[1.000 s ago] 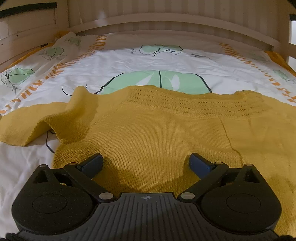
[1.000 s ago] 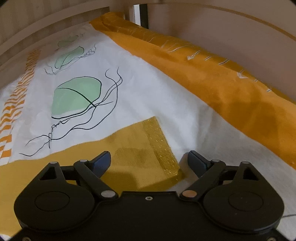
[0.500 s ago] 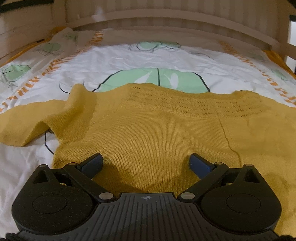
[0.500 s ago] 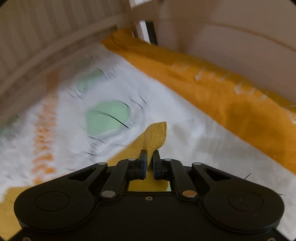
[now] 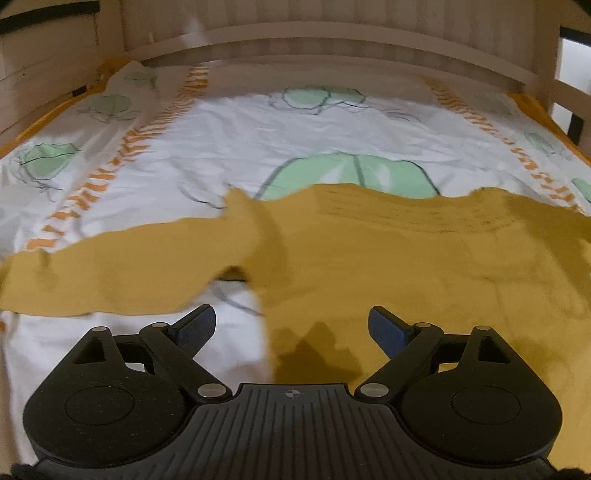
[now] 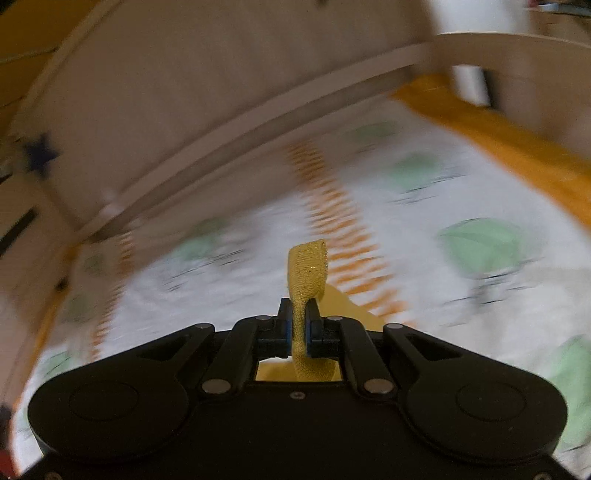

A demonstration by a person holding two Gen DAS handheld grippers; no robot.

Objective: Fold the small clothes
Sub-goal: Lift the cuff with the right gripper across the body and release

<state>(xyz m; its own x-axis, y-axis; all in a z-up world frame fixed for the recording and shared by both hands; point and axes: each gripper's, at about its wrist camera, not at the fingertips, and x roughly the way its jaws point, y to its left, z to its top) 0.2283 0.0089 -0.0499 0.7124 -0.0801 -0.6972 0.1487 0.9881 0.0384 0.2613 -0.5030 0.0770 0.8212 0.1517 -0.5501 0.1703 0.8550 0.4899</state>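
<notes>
A mustard-yellow knit sweater lies flat on the bed, its left sleeve stretched out to the left. My left gripper is open and empty, low over the sweater's left side edge. My right gripper is shut on the cuff of the sweater's other sleeve, which sticks up between the pads and is lifted above the bed. The rest of that sleeve is hidden under the gripper.
The bed has a white cover with green leaf prints and orange stripes. A wooden slatted headboard runs along the far side. An orange sheet edge and wooden side rails border the bed.
My right gripper stays shut on the sleeve cuff and has lifted and swung it left across the bed. My left gripper has shifted left, now over the sweater's side edge.
</notes>
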